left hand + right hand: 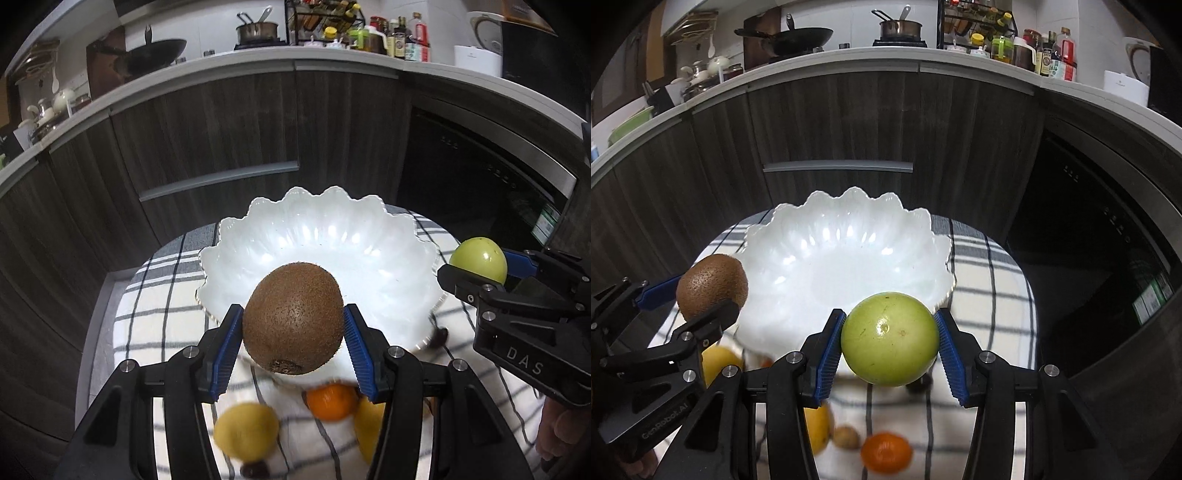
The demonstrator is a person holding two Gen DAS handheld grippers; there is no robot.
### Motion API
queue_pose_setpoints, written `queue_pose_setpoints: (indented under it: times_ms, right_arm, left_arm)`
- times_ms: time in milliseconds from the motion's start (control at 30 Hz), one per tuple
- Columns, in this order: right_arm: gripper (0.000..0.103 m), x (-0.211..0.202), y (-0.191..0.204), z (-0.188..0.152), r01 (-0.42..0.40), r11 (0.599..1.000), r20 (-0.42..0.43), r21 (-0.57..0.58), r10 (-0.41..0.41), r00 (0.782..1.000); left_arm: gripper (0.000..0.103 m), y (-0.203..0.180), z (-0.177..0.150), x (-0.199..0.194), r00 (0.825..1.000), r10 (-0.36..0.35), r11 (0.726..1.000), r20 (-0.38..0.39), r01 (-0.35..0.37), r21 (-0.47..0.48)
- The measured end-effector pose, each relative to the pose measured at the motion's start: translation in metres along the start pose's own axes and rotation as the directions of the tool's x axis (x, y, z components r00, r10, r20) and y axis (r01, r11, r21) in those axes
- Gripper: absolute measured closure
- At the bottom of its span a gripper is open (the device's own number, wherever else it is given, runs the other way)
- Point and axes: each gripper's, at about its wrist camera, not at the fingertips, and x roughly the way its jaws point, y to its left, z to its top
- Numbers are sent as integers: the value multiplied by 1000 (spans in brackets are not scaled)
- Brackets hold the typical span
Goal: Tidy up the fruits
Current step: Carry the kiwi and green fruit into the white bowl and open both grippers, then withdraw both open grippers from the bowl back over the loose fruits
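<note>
Left wrist view has the left claw [293, 328] clamped on a brown kiwi [293, 317], blue pads pressed to both its sides, held above the near rim of the white scalloped bowl [325, 236]. Right claw [890, 341] grips a green round fruit [890, 339] the same way, at the bowl's near right edge. Nothing lies inside the bowl. Below, on the checked cloth [155, 325], sit a blurred lemon [245, 432] and an orange [330, 401].

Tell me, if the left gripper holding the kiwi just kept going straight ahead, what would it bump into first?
Probably the white scalloped bowl. The left gripper, shut on the kiwi, points right at it; it may be high enough to pass over the near rim, though depth is unclear.
</note>
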Motion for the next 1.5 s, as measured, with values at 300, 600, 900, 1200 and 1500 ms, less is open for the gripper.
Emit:
queue_pose_setpoints:
  times_ms: [300,600,900,1200,1500]
  right_arm:
    - [53,63,-5,18,-14,1000,-84,14,15,996]
    - [38,72,-1,22,19,1000,-76,-24,-21,997]
    - [17,43,-4,28,102,995,28,2,-102,994]
    - [17,5,1,18,154,987,47,33,-156,987]
    - [17,-26,19,-14,130,990,55,51,-133,990]
  left_arm:
    - [49,11,16,49,999,-12,999,-51,11,-33]
    - [42,10,9,54,997,47,999,-59,-46,11]
    - [6,17,15,21,986,163,987,24,-163,-9]
    - [3,25,1,-25,968,240,971,74,-238,-28]
    - [4,31,-38,-53,966,254,967,51,-252,-41]
